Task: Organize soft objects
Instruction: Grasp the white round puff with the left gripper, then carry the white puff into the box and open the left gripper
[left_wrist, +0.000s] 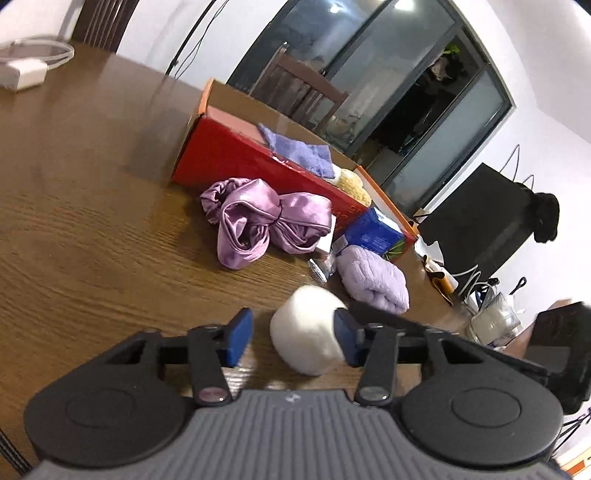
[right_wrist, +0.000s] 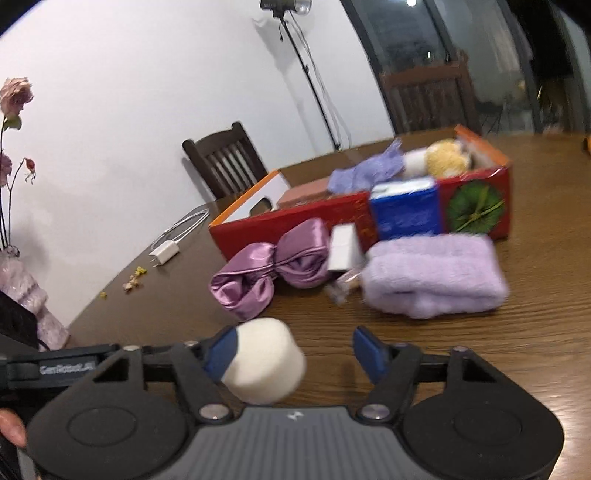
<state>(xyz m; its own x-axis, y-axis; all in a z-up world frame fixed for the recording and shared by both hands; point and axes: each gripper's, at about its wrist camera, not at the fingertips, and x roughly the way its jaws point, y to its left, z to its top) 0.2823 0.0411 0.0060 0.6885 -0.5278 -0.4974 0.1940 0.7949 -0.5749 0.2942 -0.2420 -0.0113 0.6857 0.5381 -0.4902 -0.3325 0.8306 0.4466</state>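
Observation:
A white foam cylinder (left_wrist: 306, 332) lies between the fingers of my left gripper (left_wrist: 293, 341), against the right pad with a gap to the left pad, so the jaws stand open. In the right wrist view the same cylinder (right_wrist: 264, 360) rests against the left pad of my right gripper (right_wrist: 295, 356), which is also open, its right pad well clear. Beyond lie a purple satin bundle (left_wrist: 258, 221) (right_wrist: 273, 266) and a folded lilac fluffy towel (left_wrist: 373, 280) (right_wrist: 432, 277). Behind them stands a red box (left_wrist: 236, 155) (right_wrist: 295, 221) holding a purple cloth (right_wrist: 365, 171) and a yellow fluffy ball (right_wrist: 447, 158).
A blue packet (right_wrist: 404, 208) leans on the box front, and a small white carton (right_wrist: 345, 247) lies beside the satin. A white charger with cable (right_wrist: 164, 254) sits far left, a flower vase (right_wrist: 26, 295) at the left edge, a glass jar (left_wrist: 491, 321) at right. Wooden chairs (right_wrist: 225, 162) stand behind the table.

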